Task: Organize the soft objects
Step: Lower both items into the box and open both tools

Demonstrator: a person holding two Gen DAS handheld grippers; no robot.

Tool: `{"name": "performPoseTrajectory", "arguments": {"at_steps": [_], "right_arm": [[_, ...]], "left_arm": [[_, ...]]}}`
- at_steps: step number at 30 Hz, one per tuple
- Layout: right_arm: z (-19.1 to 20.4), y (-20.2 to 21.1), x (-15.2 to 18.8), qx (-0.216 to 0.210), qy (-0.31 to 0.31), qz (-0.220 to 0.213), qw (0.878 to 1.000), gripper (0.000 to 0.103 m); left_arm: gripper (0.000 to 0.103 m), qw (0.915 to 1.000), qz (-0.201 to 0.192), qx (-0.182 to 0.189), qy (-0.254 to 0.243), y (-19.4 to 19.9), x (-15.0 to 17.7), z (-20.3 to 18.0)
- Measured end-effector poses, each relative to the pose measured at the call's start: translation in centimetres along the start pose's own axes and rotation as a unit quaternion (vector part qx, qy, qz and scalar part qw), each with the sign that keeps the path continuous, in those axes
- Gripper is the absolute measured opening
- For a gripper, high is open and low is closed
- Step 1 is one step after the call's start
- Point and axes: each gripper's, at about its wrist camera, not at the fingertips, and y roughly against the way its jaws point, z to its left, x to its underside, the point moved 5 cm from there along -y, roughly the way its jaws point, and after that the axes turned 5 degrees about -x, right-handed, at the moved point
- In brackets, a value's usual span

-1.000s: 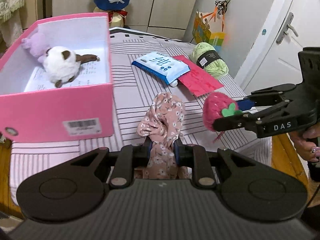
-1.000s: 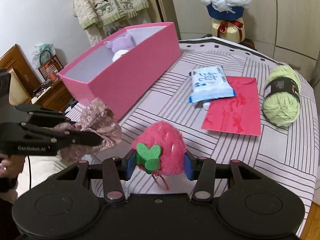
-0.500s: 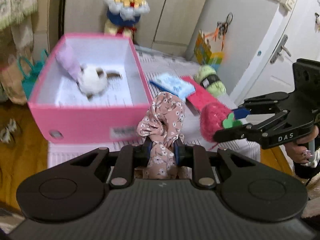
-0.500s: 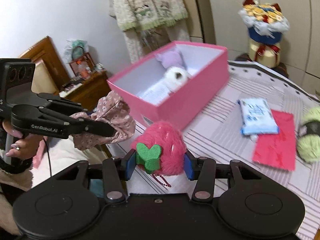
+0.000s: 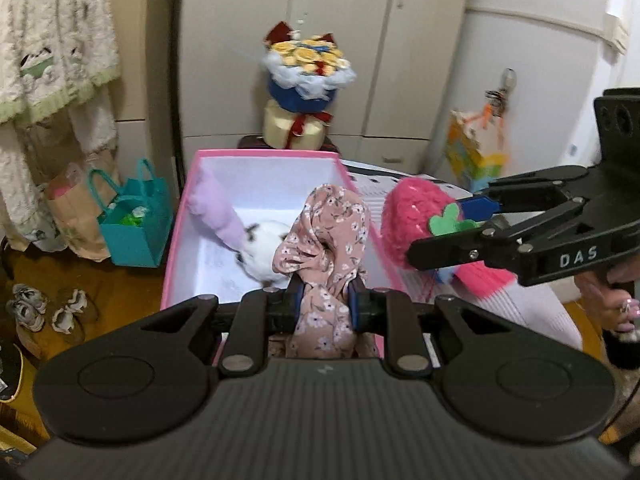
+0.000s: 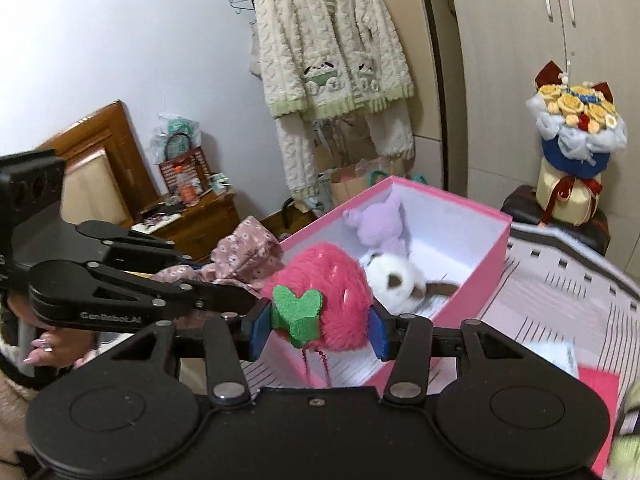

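Gripping: left claw floral scrunchie; right claw plush strawberry.

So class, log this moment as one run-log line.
left gripper: shut on floral scrunchie | right gripper: shut on plush strawberry | both by pink box

Striped tablecloth covers the table — on it the pink box, a red envelope.

"DAS" on right tool; "GenRobot.AI" on left tool
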Motion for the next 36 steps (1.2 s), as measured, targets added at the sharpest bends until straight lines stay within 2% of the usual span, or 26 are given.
{"name": "performPoseTrajectory", "arguments": {"at_steps": [7, 15, 19, 22, 25, 28, 31, 33, 35, 36], "right_arm": [[-4.1, -5.2, -2.7, 0.063, 0.018, 0.027, 0.997, 0.055], [-7.4, -10.5, -3.8, 0.070, -0.004, 0.057, 0.996, 0.055], [-8.1, -12.7, -3.6, 0.067, -0.010, 0.076, 0.995, 0.055], [-8.1, -13.7, -3.2, 0.070, -0.008, 0.083, 0.994, 0.055], [-8.2, -14.1, -3.2, 0.086, 0.000, 0.079, 0.993, 0.056], [-8.7, -14.3, -3.6, 0.091, -0.002, 0.072, 0.993, 0.058], [-9.5, -14.3, -3.6, 0.098, -0.017, 0.060, 0.993, 0.059], [-9.7, -14.0, -3.5, 0.098, -0.023, 0.047, 0.994, 0.061], [-9.9, -13.2, -3.5, 0.097, -0.034, 0.033, 0.994, 0.063], [-10.0, -12.7, -3.5, 0.091, -0.043, 0.027, 0.995, 0.066]], "left_arm": [[0.020, 0.9980, 0.031, -0.053, 0.017, -6.5, -1.9, 3.3], [0.021, 0.9925, 0.053, -0.110, -0.001, -11.7, -3.3, 4.6], [0.021, 0.9901, 0.068, -0.123, 0.003, -13.4, -3.1, 4.8], [0.023, 0.9871, 0.052, -0.151, -0.013, -13.5, -3.2, 4.6], [0.023, 0.9881, 0.064, -0.140, 0.006, -14.1, -3.3, 4.9], [0.023, 0.9871, 0.059, -0.149, 0.003, -14.7, -3.7, 4.7], [0.027, 0.9866, 0.063, -0.151, 0.008, -15.0, -3.7, 4.7], [0.034, 0.9865, 0.065, -0.150, 0.016, -15.0, -3.7, 4.8], [0.052, 0.9853, 0.053, -0.161, 0.024, -14.6, -3.7, 5.0], [0.056, 0.9848, 0.045, -0.166, 0.027, -14.2, -3.6, 5.1]]}}
